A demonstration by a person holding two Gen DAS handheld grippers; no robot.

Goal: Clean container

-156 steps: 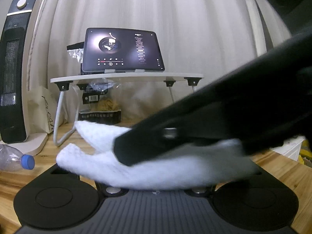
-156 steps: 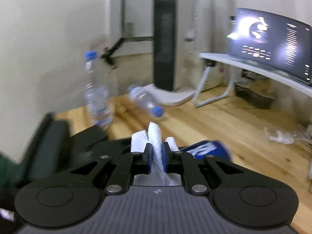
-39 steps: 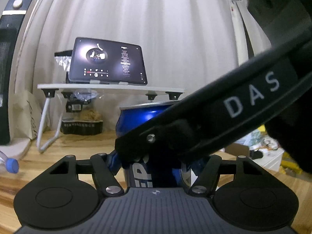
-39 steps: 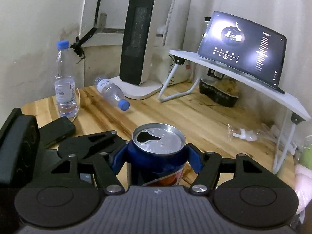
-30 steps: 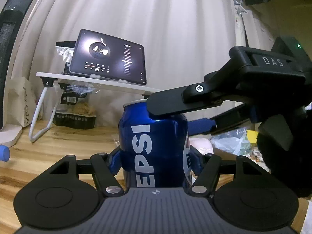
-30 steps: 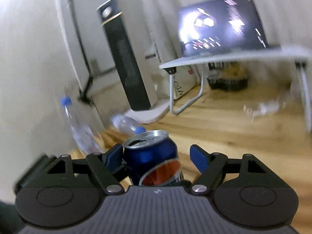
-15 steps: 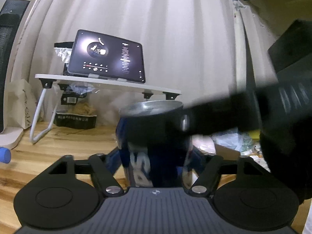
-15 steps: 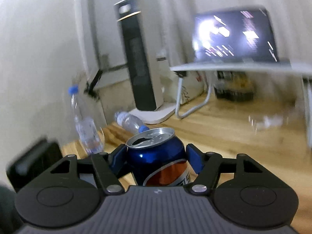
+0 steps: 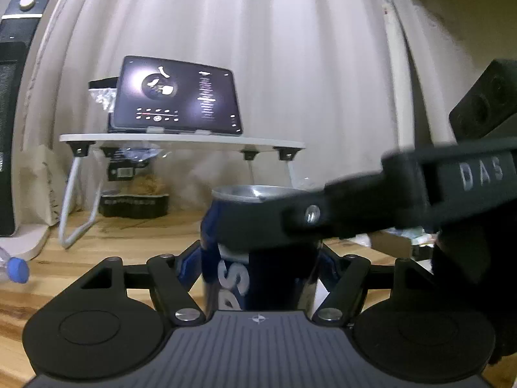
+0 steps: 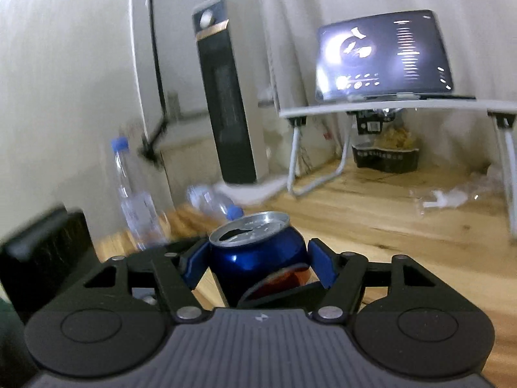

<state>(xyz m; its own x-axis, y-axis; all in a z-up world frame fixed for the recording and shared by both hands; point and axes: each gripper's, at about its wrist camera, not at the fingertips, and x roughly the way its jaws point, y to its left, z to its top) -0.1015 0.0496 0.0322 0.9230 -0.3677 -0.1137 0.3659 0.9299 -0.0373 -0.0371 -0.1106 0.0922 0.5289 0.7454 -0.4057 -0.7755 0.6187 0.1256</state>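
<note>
Black hand-held gripper, blue pads

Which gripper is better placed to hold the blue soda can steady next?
Left, probably. The left gripper has its jaws on both sides of the blue aluminium soda can, apparently pressing it. The right gripper also flanks the can, but its view is blurred and contact is unclear.

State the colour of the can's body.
The can is deep blue with a silver top and a red patch low down, clearest in the right wrist view.
</note>
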